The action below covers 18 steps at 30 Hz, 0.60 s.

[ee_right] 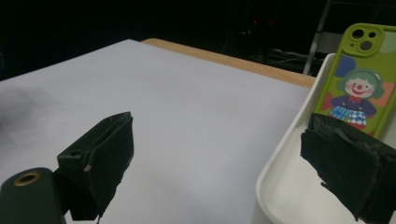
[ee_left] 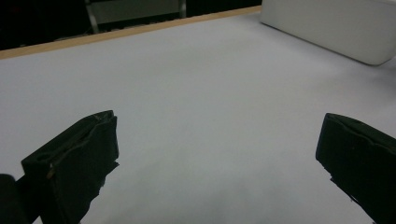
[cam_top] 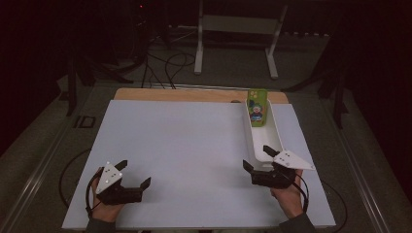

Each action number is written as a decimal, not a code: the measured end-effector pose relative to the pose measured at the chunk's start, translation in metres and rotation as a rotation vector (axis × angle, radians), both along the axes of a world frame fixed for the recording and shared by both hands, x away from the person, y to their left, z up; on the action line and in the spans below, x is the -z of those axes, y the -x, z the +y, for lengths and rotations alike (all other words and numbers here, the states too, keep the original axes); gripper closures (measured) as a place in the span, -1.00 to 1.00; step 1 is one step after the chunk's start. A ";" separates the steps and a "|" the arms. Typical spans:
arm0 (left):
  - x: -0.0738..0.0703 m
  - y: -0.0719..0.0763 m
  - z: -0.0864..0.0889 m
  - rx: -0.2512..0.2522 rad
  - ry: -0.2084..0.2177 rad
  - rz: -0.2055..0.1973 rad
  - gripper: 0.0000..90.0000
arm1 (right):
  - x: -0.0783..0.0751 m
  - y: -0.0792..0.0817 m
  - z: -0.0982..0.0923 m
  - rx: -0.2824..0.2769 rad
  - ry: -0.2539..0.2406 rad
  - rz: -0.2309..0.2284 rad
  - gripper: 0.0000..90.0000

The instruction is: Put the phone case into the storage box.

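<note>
Risk lies at the tray (cam_top: 278, 138), since the right gripper (cam_top: 259, 159), wide open and empty, straddles its near wall while the phone (cam_top: 256, 108) leans upright at the far end, so a push could tip both; the left gripper (cam_top: 134, 174) hangs wide open over bare bench (cam_top: 184, 145).
</note>
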State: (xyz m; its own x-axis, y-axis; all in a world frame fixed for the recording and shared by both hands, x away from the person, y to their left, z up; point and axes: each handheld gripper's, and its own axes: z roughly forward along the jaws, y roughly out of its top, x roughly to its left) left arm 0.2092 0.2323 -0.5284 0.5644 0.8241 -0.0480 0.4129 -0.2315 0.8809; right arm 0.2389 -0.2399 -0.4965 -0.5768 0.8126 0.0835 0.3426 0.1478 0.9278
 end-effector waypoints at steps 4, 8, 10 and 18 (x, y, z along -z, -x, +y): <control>0.000 0.000 0.001 0.000 0.008 -0.007 -1.00 | 0.006 0.007 -0.002 0.001 0.009 -0.014 -0.81; 0.000 0.001 0.001 0.000 0.009 -0.010 -1.00 | 0.010 0.016 -0.005 0.005 0.001 -0.028 -0.81; 0.000 0.001 0.002 0.001 0.010 -0.012 -1.00 | 0.014 0.019 -0.007 0.008 0.005 -0.033 -0.81; 0.000 0.001 0.001 0.005 0.008 -0.013 -1.00 | 0.023 0.027 -0.014 0.013 -0.004 -0.046 -0.81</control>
